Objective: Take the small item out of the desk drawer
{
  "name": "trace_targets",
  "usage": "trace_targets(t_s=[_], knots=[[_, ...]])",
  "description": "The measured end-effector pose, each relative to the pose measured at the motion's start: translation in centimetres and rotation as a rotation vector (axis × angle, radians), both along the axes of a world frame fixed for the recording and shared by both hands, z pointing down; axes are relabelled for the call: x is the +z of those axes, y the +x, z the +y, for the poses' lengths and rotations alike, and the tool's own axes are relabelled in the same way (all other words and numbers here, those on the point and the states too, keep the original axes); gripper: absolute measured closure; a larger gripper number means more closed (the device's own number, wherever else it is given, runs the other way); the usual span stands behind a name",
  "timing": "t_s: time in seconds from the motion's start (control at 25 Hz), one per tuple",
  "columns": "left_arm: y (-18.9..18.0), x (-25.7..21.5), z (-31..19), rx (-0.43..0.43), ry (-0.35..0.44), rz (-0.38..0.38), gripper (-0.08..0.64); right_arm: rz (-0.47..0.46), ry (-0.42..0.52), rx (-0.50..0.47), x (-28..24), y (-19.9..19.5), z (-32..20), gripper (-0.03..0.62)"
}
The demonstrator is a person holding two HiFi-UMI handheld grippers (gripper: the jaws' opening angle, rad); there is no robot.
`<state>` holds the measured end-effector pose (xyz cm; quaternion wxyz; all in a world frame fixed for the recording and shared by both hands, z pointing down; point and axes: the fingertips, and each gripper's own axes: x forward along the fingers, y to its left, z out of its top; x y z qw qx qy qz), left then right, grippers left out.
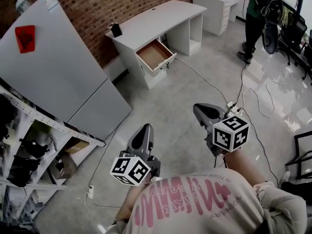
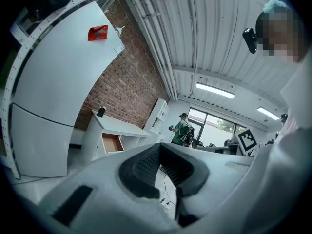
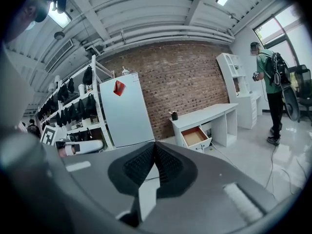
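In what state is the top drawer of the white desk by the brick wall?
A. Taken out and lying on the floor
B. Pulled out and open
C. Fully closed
B: the drawer sticks out from the front of the desk, and its brown inside shows from above in the head view.

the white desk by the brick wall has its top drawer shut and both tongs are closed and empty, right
No: the brown-lined top drawer of the white desk is pulled open, as the head view shows. The left tongs and right tongs are closed and empty.
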<state>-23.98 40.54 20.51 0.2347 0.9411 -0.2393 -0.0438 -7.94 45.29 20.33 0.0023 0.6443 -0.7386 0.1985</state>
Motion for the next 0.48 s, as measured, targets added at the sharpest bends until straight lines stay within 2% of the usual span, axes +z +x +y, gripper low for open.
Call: trace_targets(t_s=[0.16, 0.48], knots=[[-0.7, 0.4, -0.9, -0.012, -0.008, -0.005, 0.557, 0.023, -0.012, -0.026, 0.2, -1.0, -1.5, 0.578], [-3.1, 3.9, -3.1, -0.025, -0.054, -0.102, 0.557, 0.073, -0.093, -0.057, 1.8, -2.4, -2.8, 0.578]])
